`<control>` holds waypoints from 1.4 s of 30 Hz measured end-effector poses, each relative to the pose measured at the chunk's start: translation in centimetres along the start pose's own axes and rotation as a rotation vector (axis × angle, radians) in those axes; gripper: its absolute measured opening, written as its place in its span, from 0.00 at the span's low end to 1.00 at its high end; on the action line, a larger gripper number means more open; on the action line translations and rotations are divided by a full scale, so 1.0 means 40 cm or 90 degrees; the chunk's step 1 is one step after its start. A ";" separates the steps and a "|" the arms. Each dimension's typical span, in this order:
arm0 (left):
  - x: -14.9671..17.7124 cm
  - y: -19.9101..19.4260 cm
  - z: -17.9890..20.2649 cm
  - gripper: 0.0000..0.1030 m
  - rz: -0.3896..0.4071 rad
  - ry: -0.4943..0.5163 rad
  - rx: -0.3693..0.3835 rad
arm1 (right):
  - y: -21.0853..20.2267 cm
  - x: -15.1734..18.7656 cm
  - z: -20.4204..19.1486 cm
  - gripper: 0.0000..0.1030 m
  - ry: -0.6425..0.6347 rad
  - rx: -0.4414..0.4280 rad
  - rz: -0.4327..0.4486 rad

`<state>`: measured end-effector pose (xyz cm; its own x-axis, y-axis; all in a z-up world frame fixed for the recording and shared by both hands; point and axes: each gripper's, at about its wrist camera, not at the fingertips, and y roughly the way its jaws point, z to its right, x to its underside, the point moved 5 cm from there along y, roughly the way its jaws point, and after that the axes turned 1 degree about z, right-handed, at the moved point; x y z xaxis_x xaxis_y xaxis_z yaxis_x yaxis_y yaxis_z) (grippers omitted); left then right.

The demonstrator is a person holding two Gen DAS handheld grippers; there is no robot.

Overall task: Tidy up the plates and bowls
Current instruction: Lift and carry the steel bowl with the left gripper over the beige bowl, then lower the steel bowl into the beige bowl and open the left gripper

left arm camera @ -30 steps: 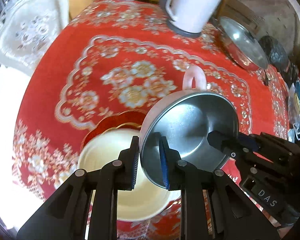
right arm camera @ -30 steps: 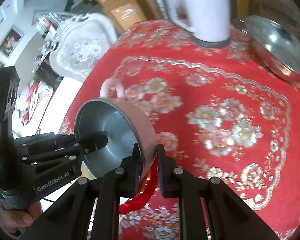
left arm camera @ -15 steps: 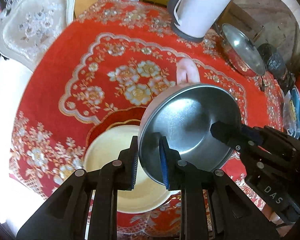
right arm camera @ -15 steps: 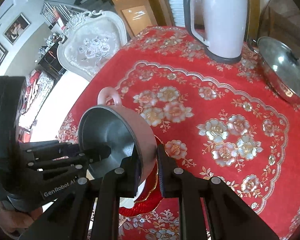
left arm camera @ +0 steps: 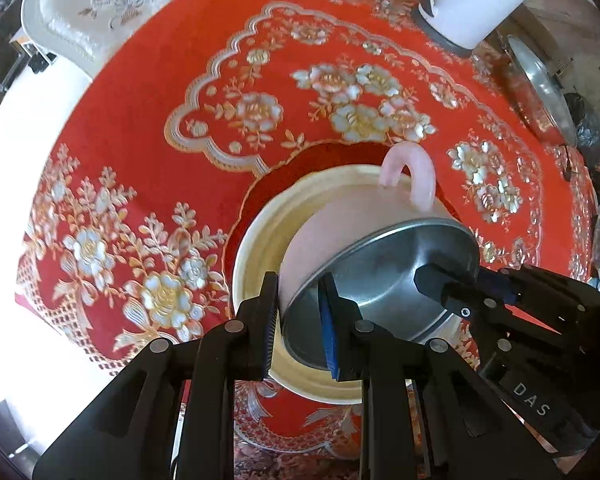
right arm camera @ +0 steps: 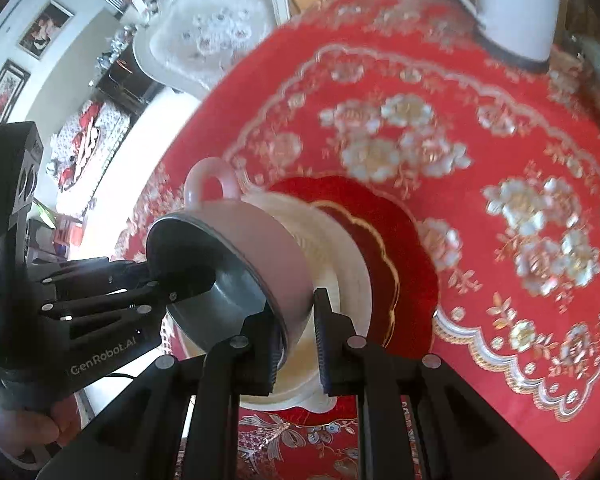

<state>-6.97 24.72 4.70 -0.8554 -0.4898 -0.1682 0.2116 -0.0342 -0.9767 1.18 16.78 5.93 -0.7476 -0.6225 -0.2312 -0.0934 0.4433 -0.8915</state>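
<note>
Both grippers clamp opposite sides of the rim of the pink, steel-lined bowl with a loop handle [left arm camera: 380,264] — the left gripper [left arm camera: 300,320] nearest, the right gripper [right arm camera: 296,320] from the right — a two-sided hold that likely steadies it while tilted. It hangs, handle far, over the cream round plate [left arm camera: 256,248] on the scalloped red plate [right arm camera: 400,248], seemingly not yet touching
</note>
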 end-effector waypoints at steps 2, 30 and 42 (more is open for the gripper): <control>0.004 0.007 0.002 0.19 0.002 0.003 0.002 | 0.009 0.005 0.004 0.14 0.004 0.004 -0.002; -0.008 -0.079 0.019 0.23 0.103 0.073 -0.001 | -0.072 0.014 -0.035 0.20 0.019 0.076 0.121; 0.034 -0.131 0.046 0.23 0.176 0.007 -0.029 | -0.142 0.040 -0.054 0.36 -0.001 0.120 0.183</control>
<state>-8.37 22.64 9.82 -0.7735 -0.4658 -0.4298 0.4157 0.1390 -0.8988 -0.88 14.66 11.47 -0.7245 -0.4904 -0.4843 0.2448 0.4738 -0.8459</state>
